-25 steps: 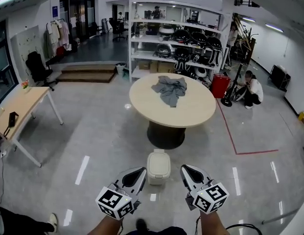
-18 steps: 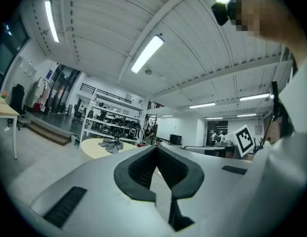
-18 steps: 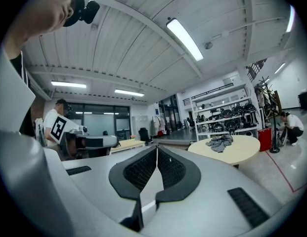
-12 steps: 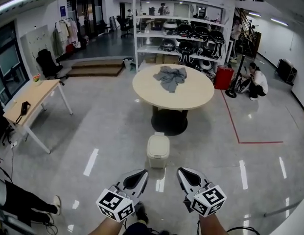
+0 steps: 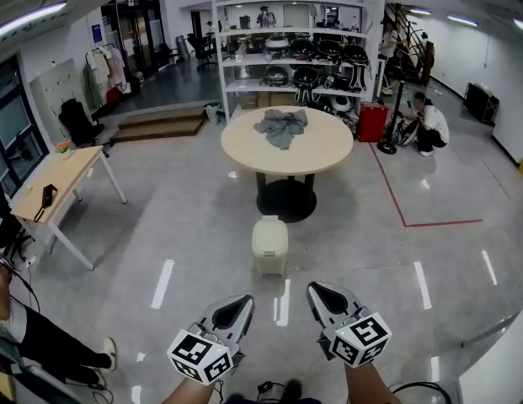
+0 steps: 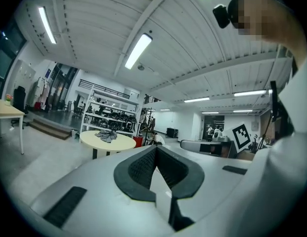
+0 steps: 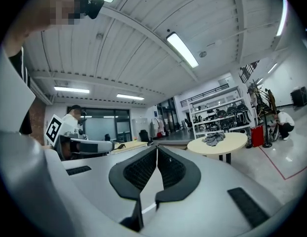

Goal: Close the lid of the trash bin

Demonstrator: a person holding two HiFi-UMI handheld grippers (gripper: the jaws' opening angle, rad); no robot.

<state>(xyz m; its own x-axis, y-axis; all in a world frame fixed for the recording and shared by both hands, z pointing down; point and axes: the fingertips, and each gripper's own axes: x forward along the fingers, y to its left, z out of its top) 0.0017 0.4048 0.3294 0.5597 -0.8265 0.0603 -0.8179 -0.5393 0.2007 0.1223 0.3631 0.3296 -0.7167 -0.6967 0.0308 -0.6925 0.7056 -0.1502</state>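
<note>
The cream trash bin (image 5: 269, 244) stands on the grey floor in front of the round table, and its lid looks flat down on top. In the head view my left gripper (image 5: 241, 301) and right gripper (image 5: 316, 289) hover side by side low in the frame, well short of the bin and apart from it. Both are shut with nothing between the jaws. The left gripper view shows my left gripper (image 6: 154, 148) with tips pressed together, and the right gripper view shows the same for my right gripper (image 7: 157, 148). Neither of these views shows the bin.
A round table (image 5: 328, 146) with a grey cloth (image 5: 280, 127) stands behind the bin, and a shelf rack (image 5: 290, 57) behind that. A desk (image 5: 55, 175) is at left. A person (image 5: 425, 123) crouches at right; someone's legs (image 5: 46, 343) show at lower left. Red tape (image 5: 438, 222) marks the floor.
The bin and table now sit farther off and higher in the head view; the viewpoint has backed away. Both grippers stay shut and side by side.
</note>
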